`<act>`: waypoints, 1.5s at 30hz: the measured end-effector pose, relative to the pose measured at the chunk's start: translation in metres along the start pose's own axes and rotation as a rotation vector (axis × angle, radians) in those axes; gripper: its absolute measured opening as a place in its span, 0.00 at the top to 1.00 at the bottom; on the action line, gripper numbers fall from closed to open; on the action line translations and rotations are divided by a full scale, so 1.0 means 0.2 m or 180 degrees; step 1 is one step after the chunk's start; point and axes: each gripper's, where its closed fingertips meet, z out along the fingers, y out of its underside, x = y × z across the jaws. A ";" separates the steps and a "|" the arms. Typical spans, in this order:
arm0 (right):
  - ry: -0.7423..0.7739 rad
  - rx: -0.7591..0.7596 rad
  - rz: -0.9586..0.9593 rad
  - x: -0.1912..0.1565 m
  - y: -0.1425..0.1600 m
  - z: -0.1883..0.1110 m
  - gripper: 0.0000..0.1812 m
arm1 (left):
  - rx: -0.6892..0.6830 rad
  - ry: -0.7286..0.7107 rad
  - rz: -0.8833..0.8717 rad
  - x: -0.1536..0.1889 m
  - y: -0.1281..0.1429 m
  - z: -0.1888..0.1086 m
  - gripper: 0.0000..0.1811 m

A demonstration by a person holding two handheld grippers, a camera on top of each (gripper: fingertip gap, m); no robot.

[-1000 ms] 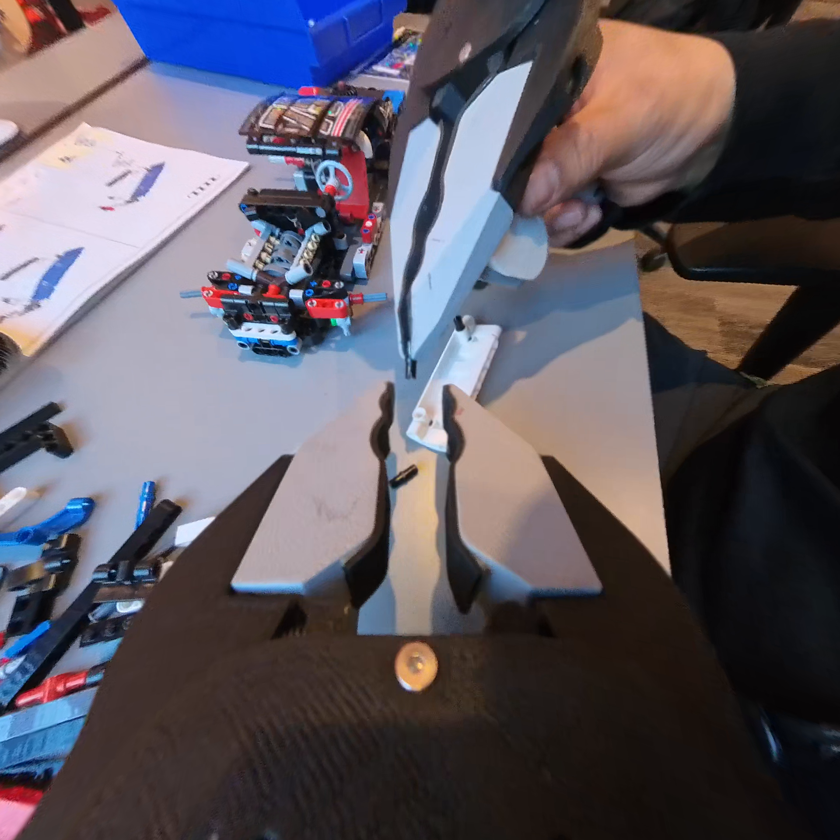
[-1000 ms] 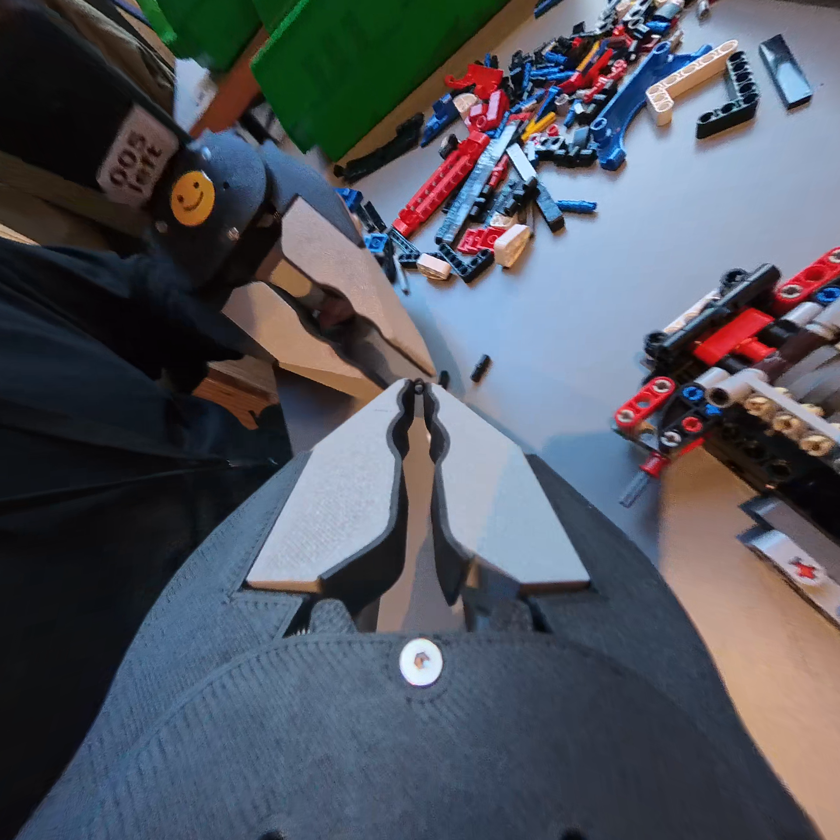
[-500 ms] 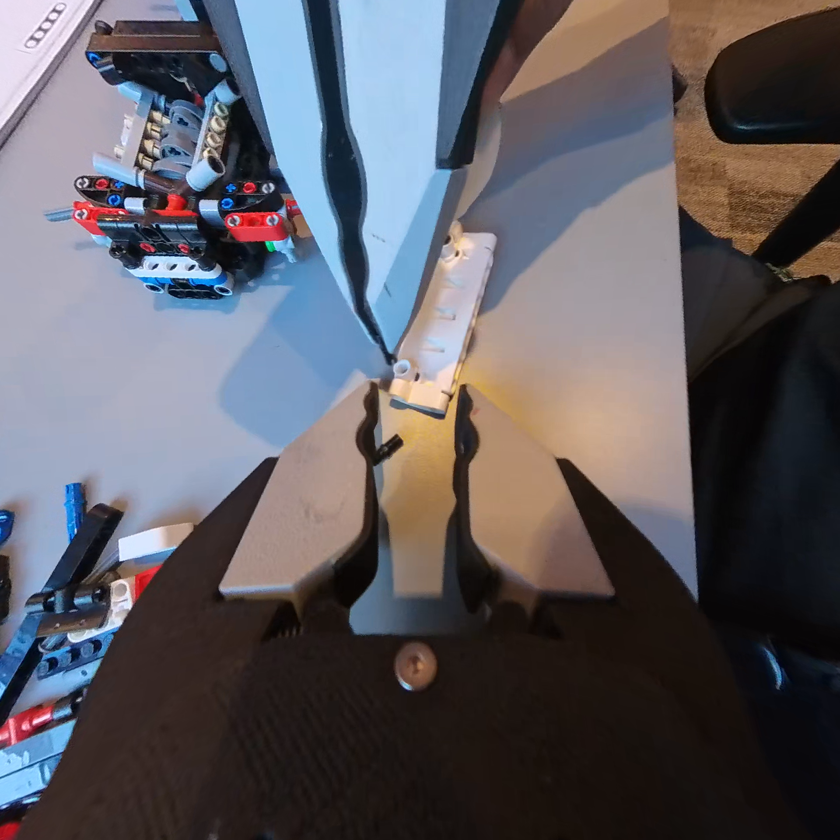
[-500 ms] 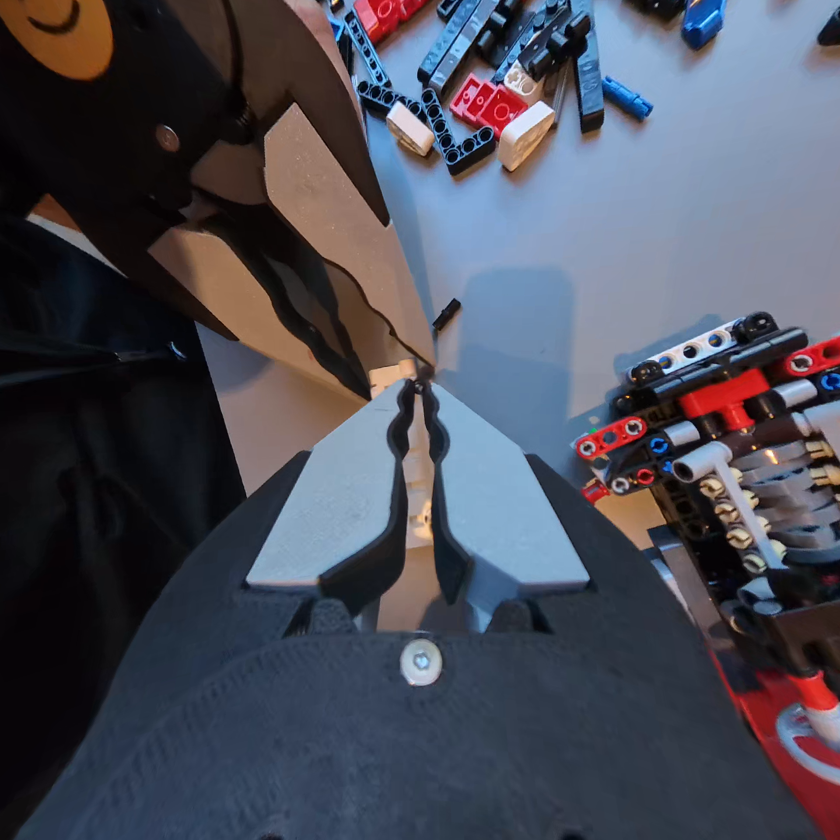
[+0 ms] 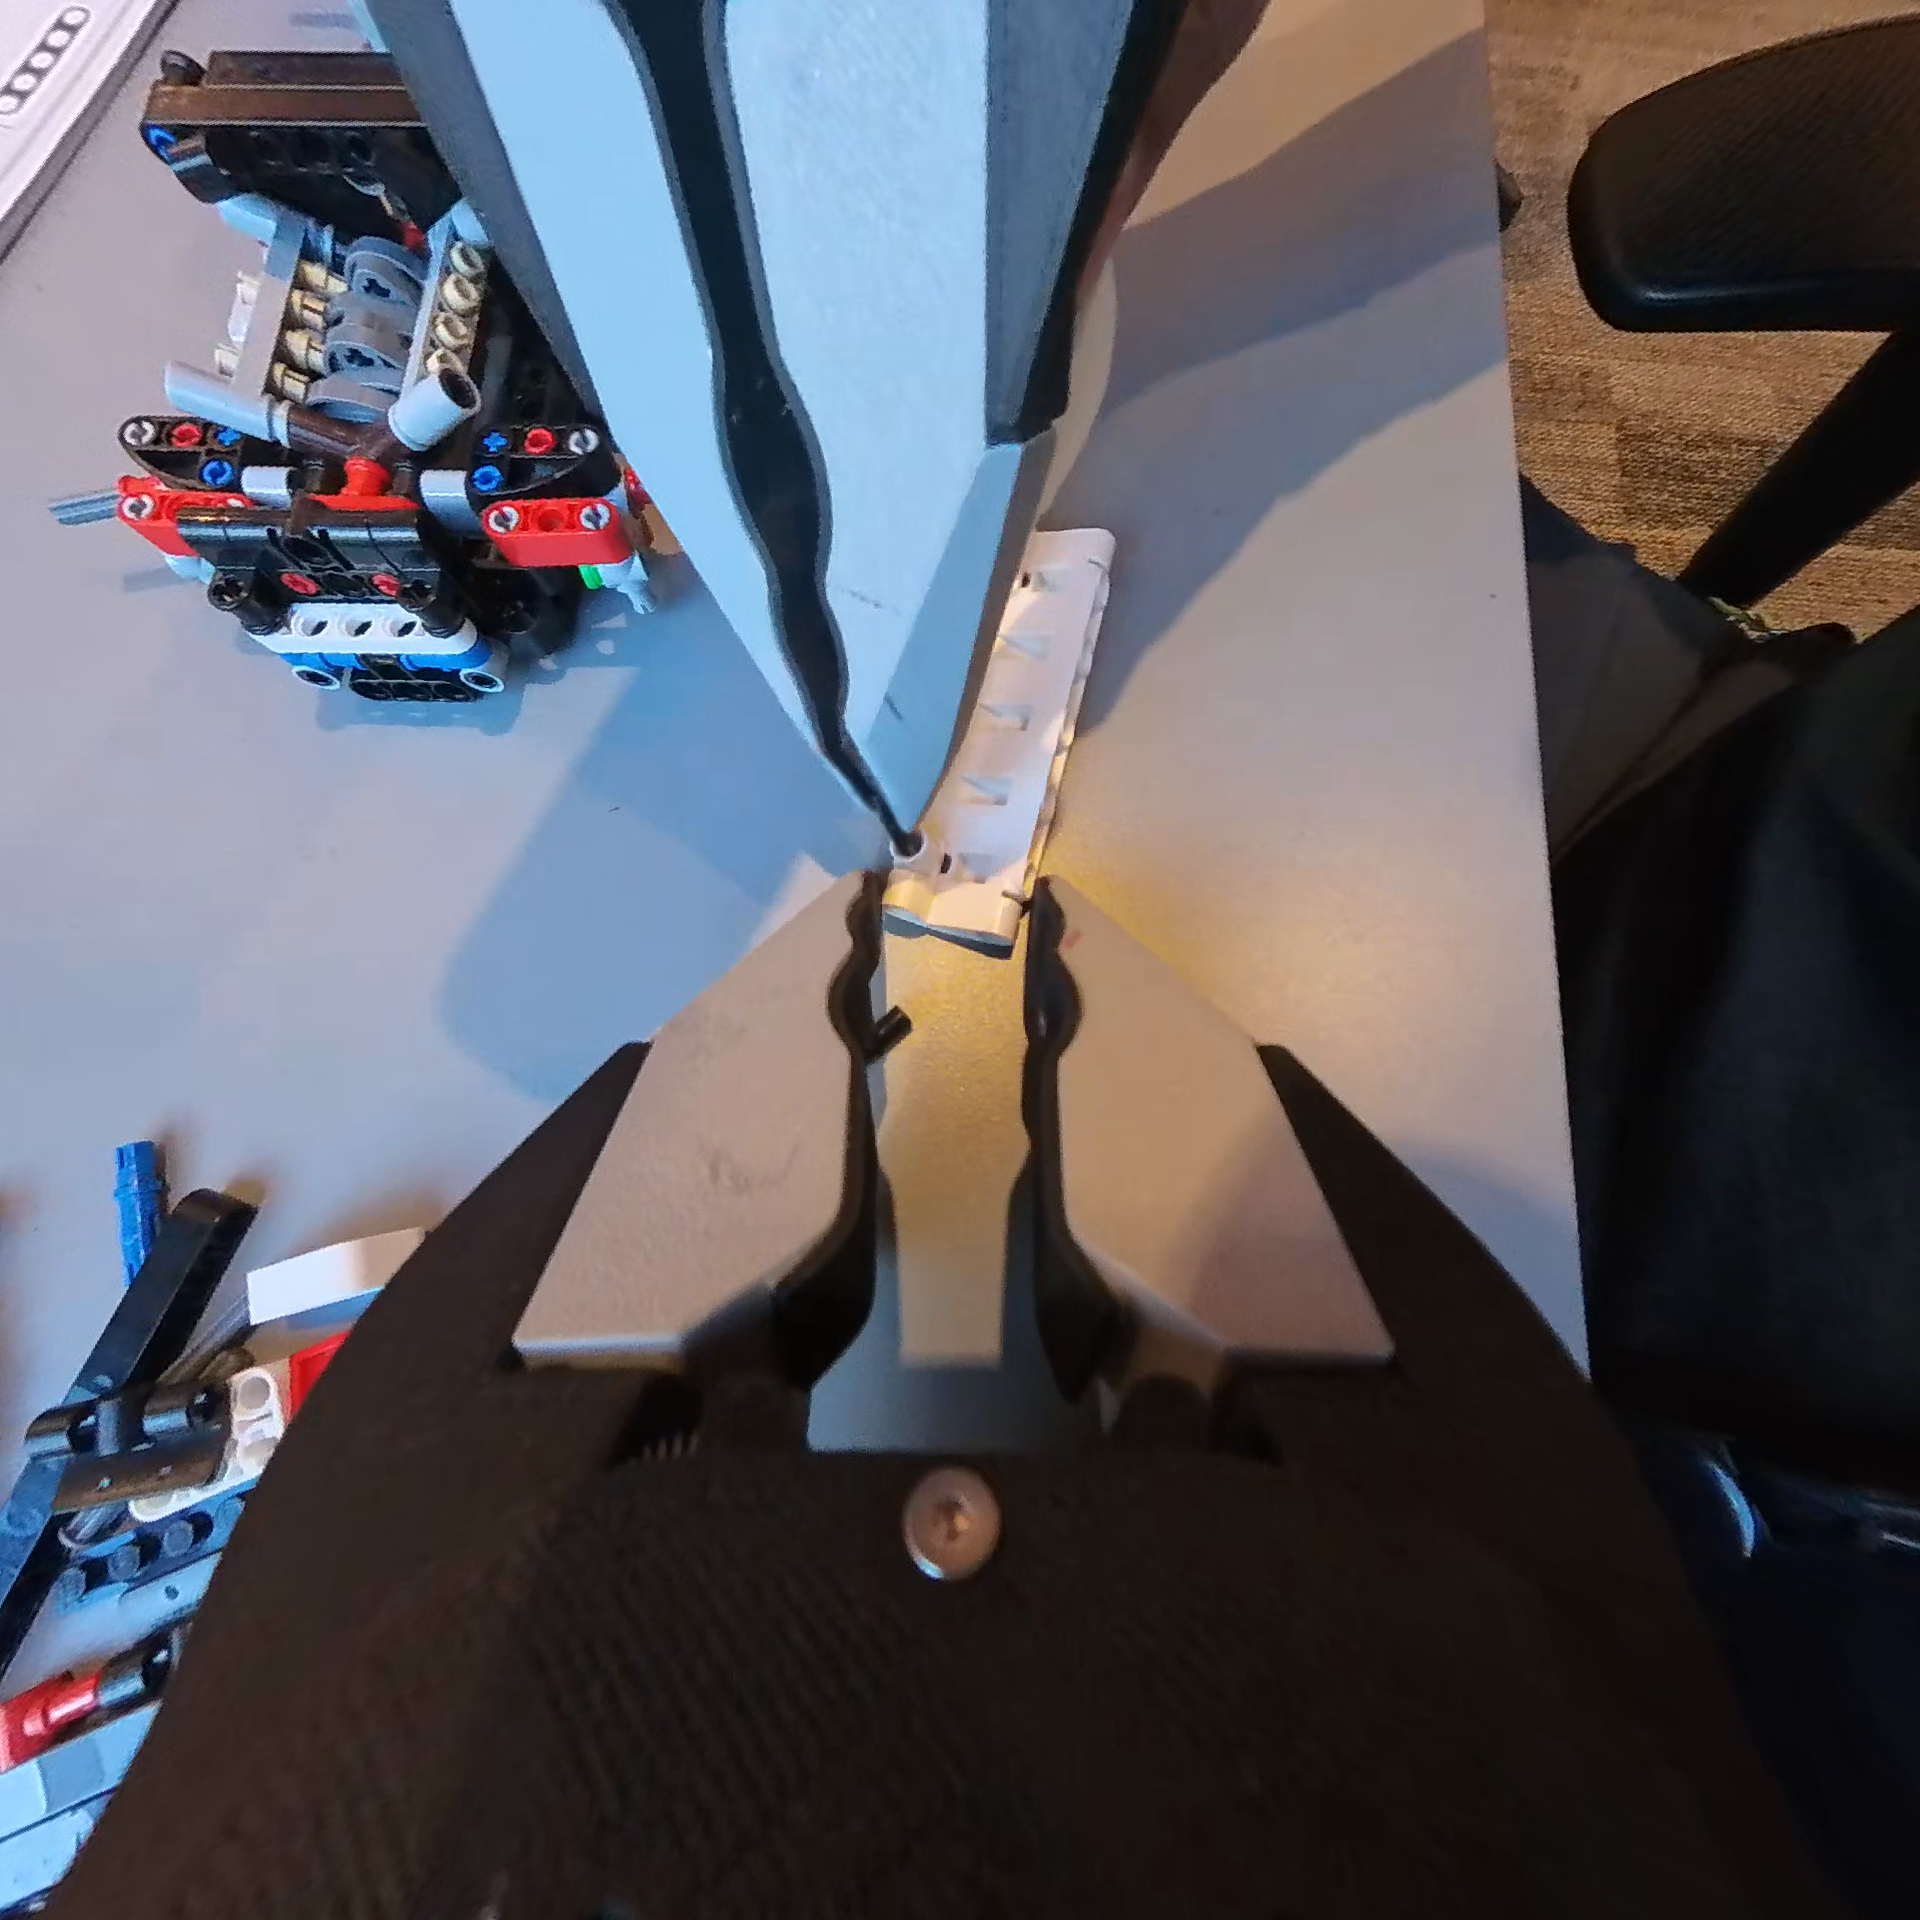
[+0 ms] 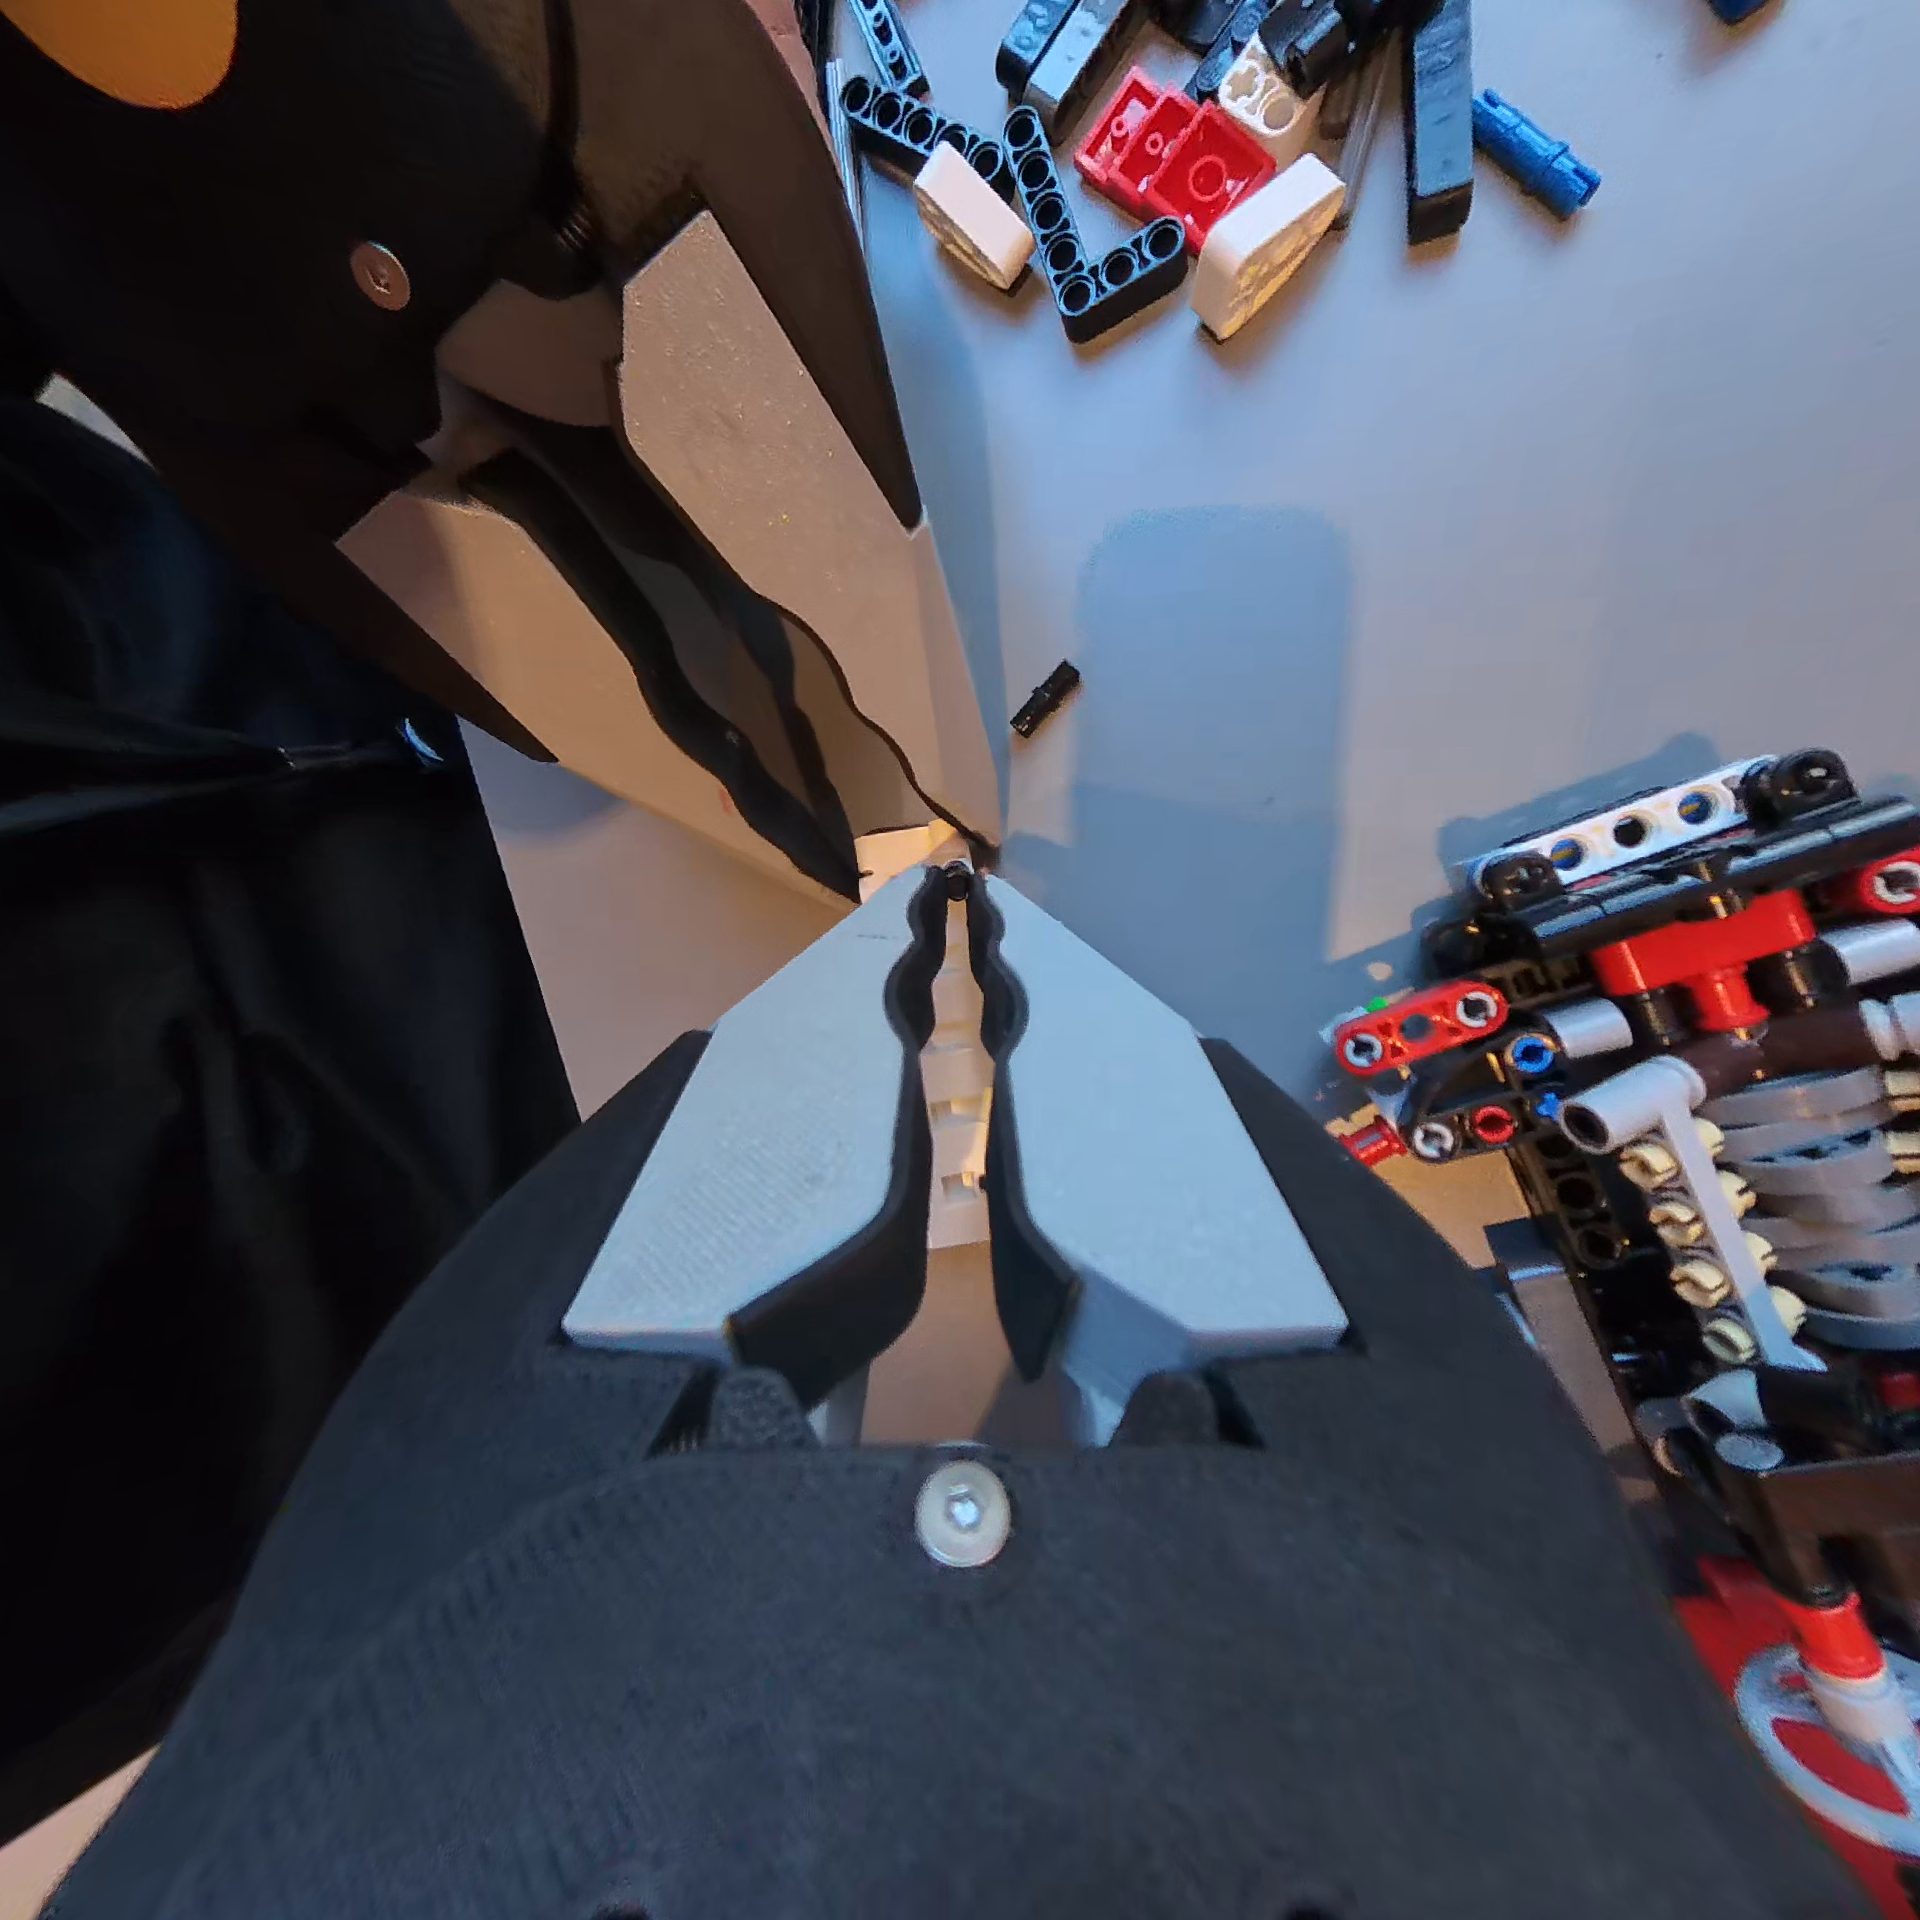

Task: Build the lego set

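A white panel piece (image 5: 1039,675) lies flat on the grey table (image 5: 1299,727). My left gripper (image 5: 953,888) is closed on its near end, one fingertip at each side. My right gripper (image 6: 956,881) is shut on a small black pin and comes in from above in the left wrist view (image 5: 902,836), its tip at a hole in the panel's near left corner. The panel shows between the right fingers (image 6: 956,1122). A second black pin (image 5: 888,1029) lies loose beside the left finger. The part-built car model (image 5: 353,468) stands to the left.
Loose red, black, blue and white pieces (image 6: 1195,156) lie in a heap beyond the grippers; more show in the left wrist view (image 5: 135,1403). The model (image 6: 1662,1039) is close on the right gripper's right. The table's edge (image 5: 1527,935) and a black chair (image 5: 1766,208) are to the right. The grippers are tip to tip, or close to it.
Both grippers have closed in on the white panel. The left jaws widened, then came to its near end. The right gripper brought its pin down to the panel's corner.
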 end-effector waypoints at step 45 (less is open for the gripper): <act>0.0056 -0.0250 -0.0428 0.00 0.00 0.01 0.99 | 0.0003 -0.0036 0.0075 0.01 0.00 0.00 0.87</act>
